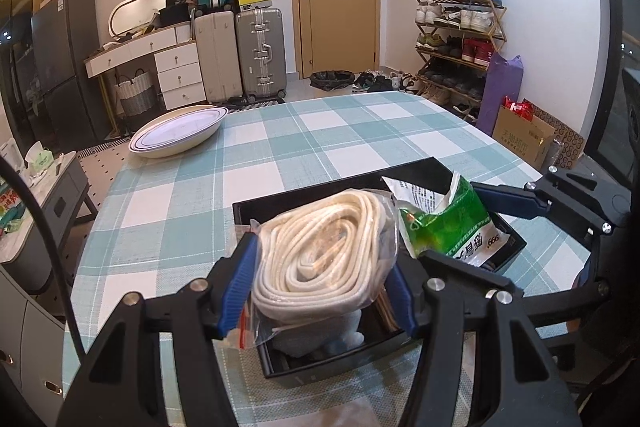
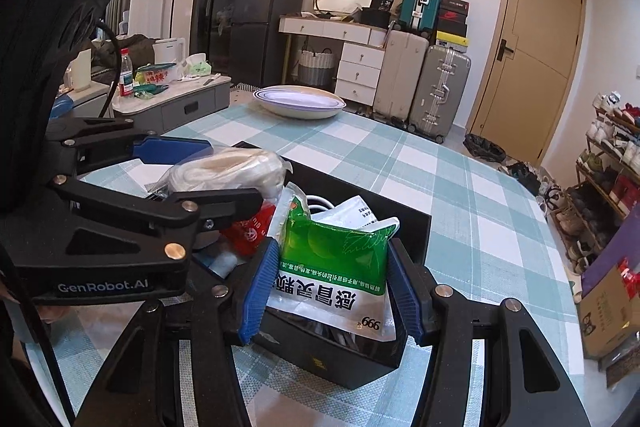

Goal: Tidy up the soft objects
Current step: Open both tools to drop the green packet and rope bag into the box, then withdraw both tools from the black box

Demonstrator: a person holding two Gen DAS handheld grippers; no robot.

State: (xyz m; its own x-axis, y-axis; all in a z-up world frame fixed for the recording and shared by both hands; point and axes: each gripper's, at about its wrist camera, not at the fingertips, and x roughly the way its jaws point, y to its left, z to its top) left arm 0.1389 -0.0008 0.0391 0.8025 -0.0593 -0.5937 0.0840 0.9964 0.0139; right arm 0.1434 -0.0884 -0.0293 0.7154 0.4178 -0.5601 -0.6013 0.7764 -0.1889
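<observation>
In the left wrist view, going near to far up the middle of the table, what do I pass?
Left gripper → bagged coil of white cord between its jaws → black rectangular box → bare green-and-white checked tablecloth → far off to the left, white oval dish.

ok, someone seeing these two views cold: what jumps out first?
Two pairs of tongs over one black box on the checked tablecloth. The left tongs are shut on a bagged coil of white rope; beside them the right tongs are shut on a green and white sachet. Beyond, a white oval dish sits alone at the table's far left edge.
</observation>
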